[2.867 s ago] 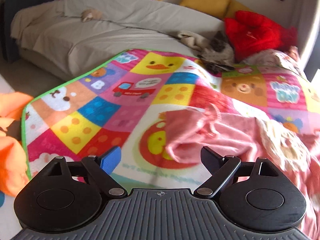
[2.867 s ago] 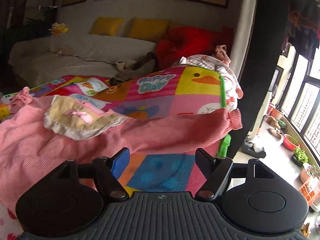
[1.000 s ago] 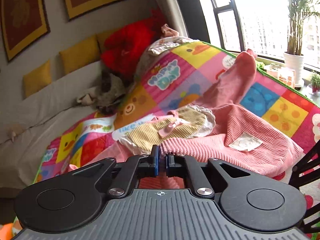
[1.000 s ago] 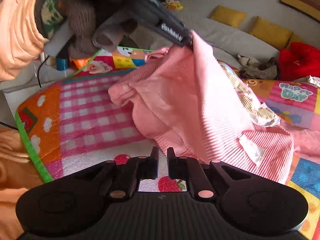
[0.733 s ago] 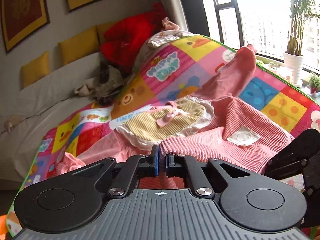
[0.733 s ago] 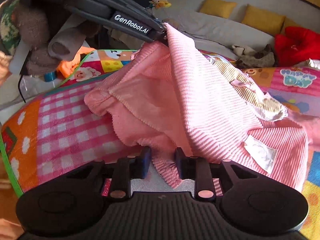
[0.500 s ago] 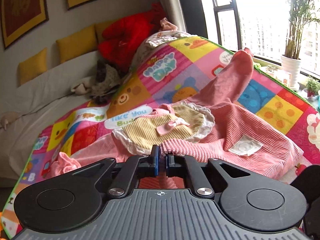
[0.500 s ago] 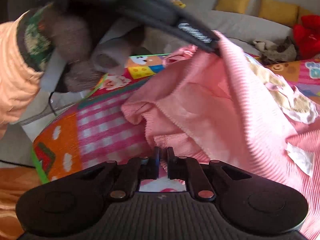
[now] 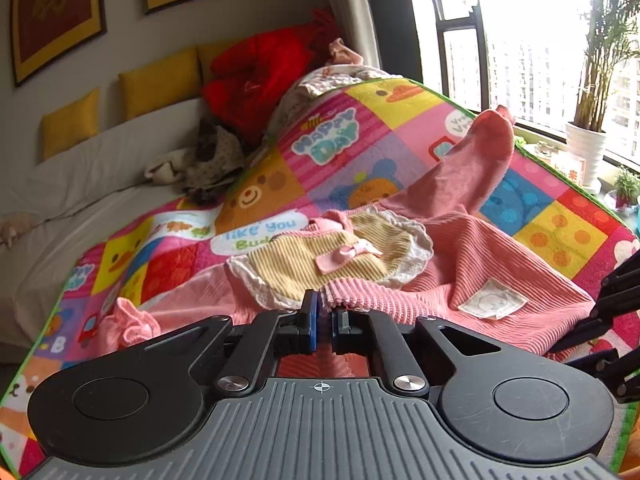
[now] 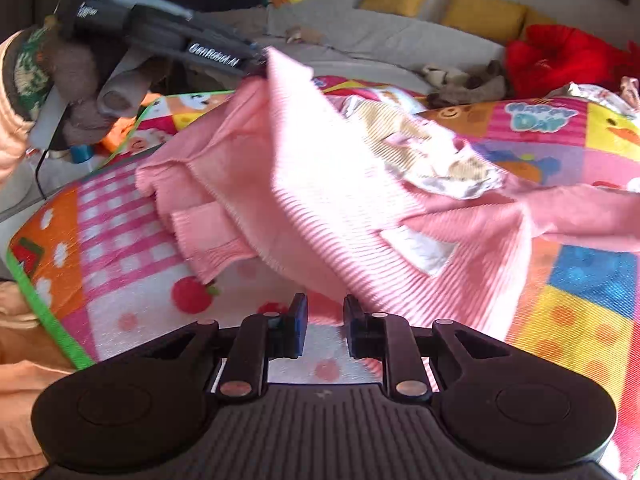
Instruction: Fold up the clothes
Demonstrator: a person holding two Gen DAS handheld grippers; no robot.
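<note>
The pink ribbed garment (image 9: 500, 256) lies spread on a patchwork play mat (image 9: 560, 236), its yellow frilled bib (image 9: 320, 256) face up and one sleeve (image 9: 476, 168) running away toward the window side. Its near hem is raised off the mat. The left gripper (image 9: 324, 322) holds that hem: its fingers (image 9: 309, 320) are pressed together on the ribbed edge directly ahead of them, and in the right wrist view this gripper (image 10: 256, 66) lifts the cloth into a peak.

The right gripper (image 10: 325, 320) sits low over the mat with its fingers (image 10: 298, 320) parted and nothing between them. The hanging lower edge of the garment lies just ahead and to the right of them, touching or nearly touching the right finger; motion blur prevents certainty. Judged from this, the right gripper is the one placed to take the second hem corner.

Legible writing: "GenRobot.AI", blurred, on the left gripper body; "HAPPY DAY" (image 9: 326, 136) and "Like You" (image 9: 264, 230) on the mat. A white patch (image 9: 492, 304) on the garment shows no readable text.
</note>
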